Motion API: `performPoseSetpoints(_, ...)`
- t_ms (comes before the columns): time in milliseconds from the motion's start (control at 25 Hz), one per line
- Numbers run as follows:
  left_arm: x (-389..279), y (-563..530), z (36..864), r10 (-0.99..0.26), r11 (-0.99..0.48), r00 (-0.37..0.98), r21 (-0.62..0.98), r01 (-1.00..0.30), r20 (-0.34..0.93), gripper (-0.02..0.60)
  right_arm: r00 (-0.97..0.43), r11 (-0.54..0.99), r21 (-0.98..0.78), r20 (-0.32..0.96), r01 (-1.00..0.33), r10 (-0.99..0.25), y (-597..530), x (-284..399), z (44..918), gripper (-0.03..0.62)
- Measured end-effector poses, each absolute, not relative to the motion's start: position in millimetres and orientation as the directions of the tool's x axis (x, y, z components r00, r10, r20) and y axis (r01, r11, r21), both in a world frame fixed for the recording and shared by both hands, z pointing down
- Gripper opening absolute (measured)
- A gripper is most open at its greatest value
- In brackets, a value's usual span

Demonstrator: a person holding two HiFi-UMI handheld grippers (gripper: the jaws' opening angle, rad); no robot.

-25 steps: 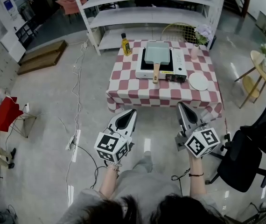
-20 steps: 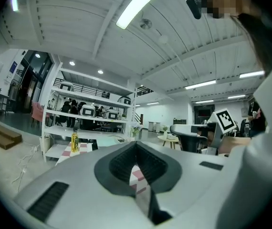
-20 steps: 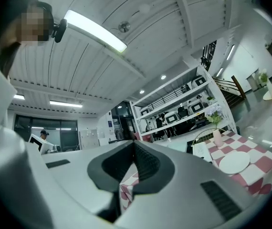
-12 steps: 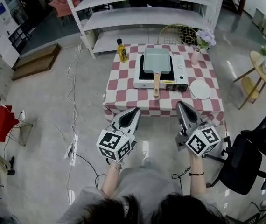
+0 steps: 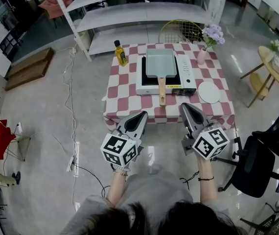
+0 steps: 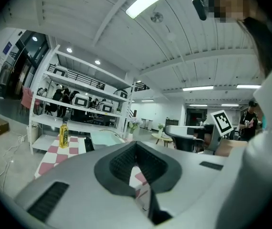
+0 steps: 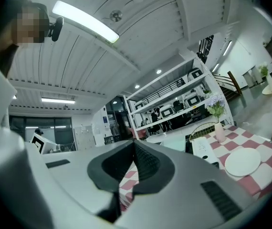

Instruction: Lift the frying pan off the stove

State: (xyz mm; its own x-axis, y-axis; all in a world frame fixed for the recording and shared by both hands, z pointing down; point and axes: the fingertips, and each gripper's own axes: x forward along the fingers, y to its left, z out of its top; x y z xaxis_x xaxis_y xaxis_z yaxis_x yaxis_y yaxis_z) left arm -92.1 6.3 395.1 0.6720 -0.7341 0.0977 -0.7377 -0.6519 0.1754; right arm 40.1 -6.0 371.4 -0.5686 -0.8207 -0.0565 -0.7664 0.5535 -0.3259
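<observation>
A pale green rectangular frying pan (image 5: 160, 62) with a wooden handle (image 5: 162, 90) sits on a white portable stove (image 5: 187, 72) on the red-and-white checked table (image 5: 125, 92). The handle points toward me. My left gripper (image 5: 142, 114) and right gripper (image 5: 184, 106) hang side by side in front of the table's near edge, both shut and empty, well short of the pan. In the left gripper view the pan (image 6: 105, 137) shows beyond the shut jaws; the right gripper view shows the stove (image 7: 204, 149).
An oil bottle (image 5: 120, 53) stands at the table's far left, a vase of flowers (image 5: 203, 53) at the far right, a white plate (image 5: 209, 92) near the right edge. White shelving (image 5: 144, 13) stands behind. A black office chair (image 5: 257, 160) is to my right; cables (image 5: 71, 111) run over the floor at left.
The table and pan have come closer and lower in the head view as I step toward them. Both grippers stay shut and keep their places in front of me.
</observation>
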Motion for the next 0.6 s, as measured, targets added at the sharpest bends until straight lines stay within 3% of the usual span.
performPoseSetpoints(600, -84.1, -38.4, 414.4, -0.722, -0.633, 0.675, 0.25, -0.732, 0.149, 0.026, -0.581, 0.535, -0.369, 0.017, -0.76, -0.814, -59.1, 46.4, 395.5, 0.022)
